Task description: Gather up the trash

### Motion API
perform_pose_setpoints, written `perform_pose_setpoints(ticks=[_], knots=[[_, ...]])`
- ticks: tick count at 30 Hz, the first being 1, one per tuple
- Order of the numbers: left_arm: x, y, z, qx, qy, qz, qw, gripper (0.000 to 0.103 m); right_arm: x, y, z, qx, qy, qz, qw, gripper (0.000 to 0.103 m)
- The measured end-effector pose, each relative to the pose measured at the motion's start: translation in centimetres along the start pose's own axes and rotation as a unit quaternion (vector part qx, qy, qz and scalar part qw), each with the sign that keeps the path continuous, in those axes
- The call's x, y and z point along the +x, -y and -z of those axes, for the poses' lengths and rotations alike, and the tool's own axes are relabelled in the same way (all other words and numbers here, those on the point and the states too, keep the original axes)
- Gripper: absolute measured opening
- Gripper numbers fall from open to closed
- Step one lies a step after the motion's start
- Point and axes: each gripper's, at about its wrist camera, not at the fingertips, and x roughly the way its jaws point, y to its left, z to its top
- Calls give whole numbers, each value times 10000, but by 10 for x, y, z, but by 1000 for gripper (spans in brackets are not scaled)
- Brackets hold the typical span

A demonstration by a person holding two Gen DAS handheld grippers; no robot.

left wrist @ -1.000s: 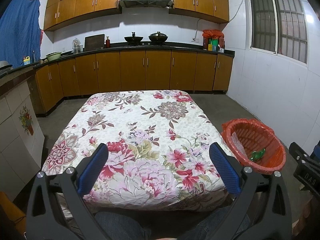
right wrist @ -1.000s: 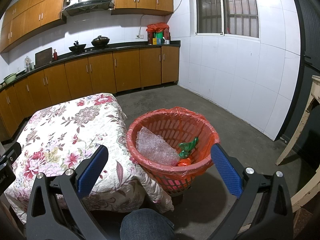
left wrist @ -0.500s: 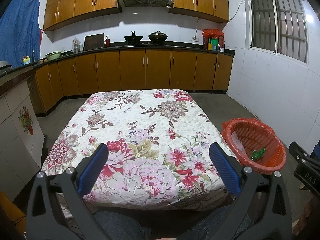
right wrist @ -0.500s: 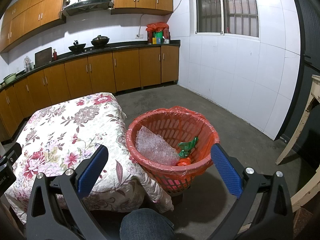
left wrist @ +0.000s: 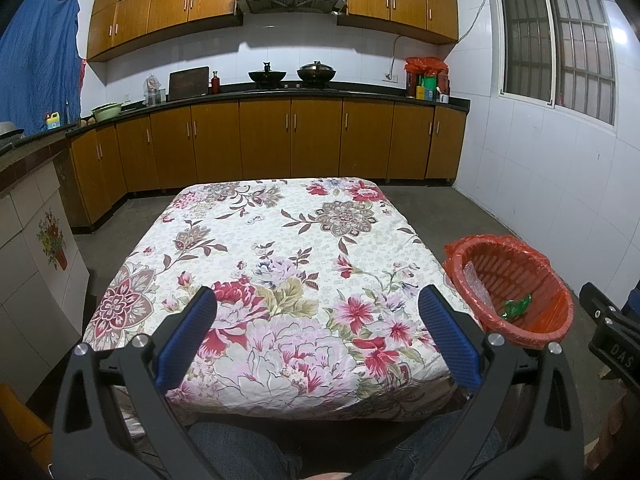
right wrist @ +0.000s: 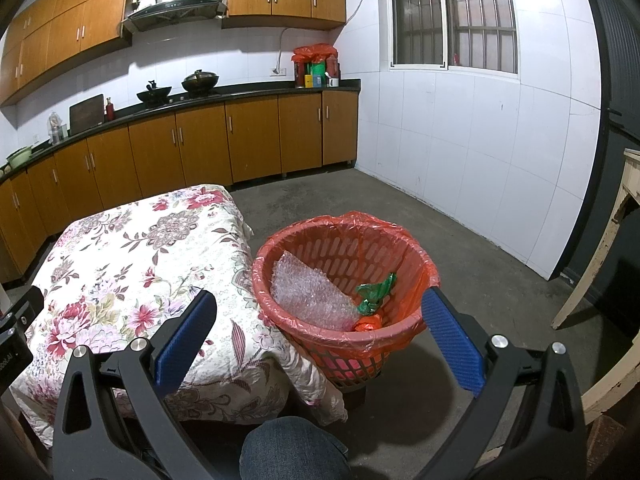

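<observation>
We hold both tongs spread wide and empty: the left tongs (left wrist: 318, 336) over the floral tabletop (left wrist: 280, 248), the right tongs (right wrist: 318, 336) before the red basket (right wrist: 320, 332). The trash already lies inside it: bubble wrap (right wrist: 308, 296), a green bag (right wrist: 374, 292), an orange scrap (right wrist: 368, 323). All look light, soft and crushable; we would pinch a bunched fold.

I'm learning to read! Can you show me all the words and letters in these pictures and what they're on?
"DAS" – on the black body of the right claw, at the edge of the left wrist view.
"obot.AI" – only the end of a word, on the black body of the left claw, cut off by the edge of the right wrist view.
Containers on the counter – labels too small to read.
Yellow bottle – label too blurred.
</observation>
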Motion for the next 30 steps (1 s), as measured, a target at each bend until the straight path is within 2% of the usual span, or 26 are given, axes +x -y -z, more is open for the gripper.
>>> perform_pose_setpoints(ticks=[30], knots=[[0, 0, 2, 6, -18, -13, 10000, 99, 0, 0, -1, 5, -7, 0, 10000, 101]])
